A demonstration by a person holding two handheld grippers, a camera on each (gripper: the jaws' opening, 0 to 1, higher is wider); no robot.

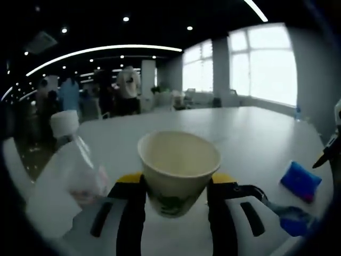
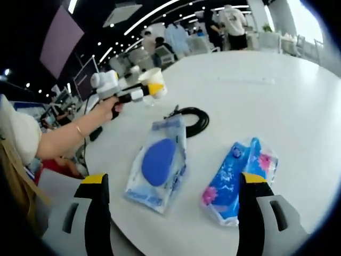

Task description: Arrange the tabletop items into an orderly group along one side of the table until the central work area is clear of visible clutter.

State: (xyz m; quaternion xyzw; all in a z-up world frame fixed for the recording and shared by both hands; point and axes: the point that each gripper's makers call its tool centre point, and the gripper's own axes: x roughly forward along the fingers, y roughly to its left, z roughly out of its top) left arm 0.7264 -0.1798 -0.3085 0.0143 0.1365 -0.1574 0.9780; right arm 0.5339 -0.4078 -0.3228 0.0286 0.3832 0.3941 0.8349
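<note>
One paper cup (image 1: 178, 172) clamped between left gripper (image 1: 177, 198) jaws, held above the white table (image 1: 250, 138) near one plastic bottle (image 1: 64, 176). Right gripper (image 2: 173, 205) jaws wide apart, holding nothing, over two packets near the table edge: blue sponge packet (image 2: 157, 162), floral packet (image 2: 240, 178). One black cable (image 2: 194, 118) coiled beyond.

Colours on my table, both claws

My left gripper (image 1: 178, 184) has black jaws with yellow tips, clamped on a cream paper cup (image 1: 178, 168) with a dark green print low on its side. Clear plastic bottle (image 1: 66, 176), white cap, pinkish label. White table (image 1: 250, 138). My right gripper (image 2: 173, 186) has the same black jaws and yellow tips. Clear packet with a blue oval pad inside (image 2: 157, 162); blue wipes pack with pink flowers (image 2: 237, 178); black coiled cable (image 2: 194, 118).
</note>
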